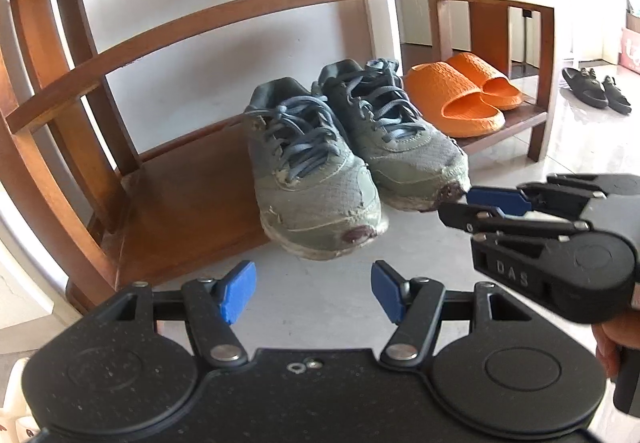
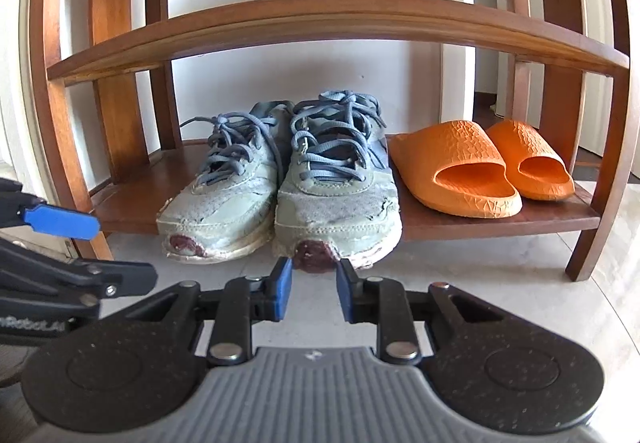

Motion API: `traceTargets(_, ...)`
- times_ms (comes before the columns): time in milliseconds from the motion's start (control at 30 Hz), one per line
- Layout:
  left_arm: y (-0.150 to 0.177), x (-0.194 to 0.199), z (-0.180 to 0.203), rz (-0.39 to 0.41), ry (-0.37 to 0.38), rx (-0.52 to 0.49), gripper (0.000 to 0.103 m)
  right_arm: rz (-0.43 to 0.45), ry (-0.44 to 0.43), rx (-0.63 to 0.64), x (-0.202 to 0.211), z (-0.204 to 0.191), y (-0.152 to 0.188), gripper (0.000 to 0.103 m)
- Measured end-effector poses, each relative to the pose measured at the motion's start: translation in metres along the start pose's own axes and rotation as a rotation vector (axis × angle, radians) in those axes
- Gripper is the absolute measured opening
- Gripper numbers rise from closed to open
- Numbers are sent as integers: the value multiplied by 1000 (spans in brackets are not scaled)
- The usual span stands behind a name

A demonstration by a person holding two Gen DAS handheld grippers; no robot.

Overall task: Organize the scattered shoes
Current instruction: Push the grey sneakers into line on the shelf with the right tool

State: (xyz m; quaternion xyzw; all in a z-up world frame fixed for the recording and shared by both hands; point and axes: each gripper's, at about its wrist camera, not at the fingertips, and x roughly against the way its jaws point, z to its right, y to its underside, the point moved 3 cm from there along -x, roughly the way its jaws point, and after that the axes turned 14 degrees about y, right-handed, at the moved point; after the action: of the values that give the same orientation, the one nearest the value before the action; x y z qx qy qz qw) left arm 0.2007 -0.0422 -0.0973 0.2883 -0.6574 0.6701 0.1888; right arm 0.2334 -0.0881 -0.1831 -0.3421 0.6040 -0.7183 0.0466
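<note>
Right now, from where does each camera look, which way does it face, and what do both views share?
Left wrist view: sits on the left hand-held gripper, low, facing the wooden shoe rack from its left; its open jaws show, also the right hand-held gripper and part of a hand.
Right wrist view: sits on the right hand-held gripper, facing the rack straight on; its narrowed jaws stand before a sneaker toe, nothing visibly gripped.
Shared: grey-green sneakers, orange slides, each other's gripper.

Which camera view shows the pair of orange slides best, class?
The right wrist view: the orange slides sit large and unobstructed on the bottom shelf, beside the sneakers. The left wrist view shows them smaller, farther off, partly behind the sneakers.
</note>
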Motion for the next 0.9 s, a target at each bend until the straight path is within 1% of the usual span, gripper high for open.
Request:
traceTargets(233,-4,-14,1,-5,-8,56,64,2,-1,24,-12,1,-6,33)
traceTargets(433,0,-16,4,-11,-7,53,64,1,3,32,-23,2,-12,34)
traceTargets(667,4,-12,-2,-21,-25,54,64,-1,32,54,-56,-4,-31,34)
traceTargets(700,4,-11,-4,-20,-30,57,64,8,38,57,-63,-6,-37,38)
traceTargets(733,4,-11,-5,-20,-32,57,64,6,44,58,-67,-7,-41,39)
traceTargets(833,3,-7,-8,-17,-44,60,64,-7,67,55,-84,-7,-51,39)
traceTargets(900,3,-4,-9,-12,-50,57,64,-13,66,35,-85,-5,-54,38)
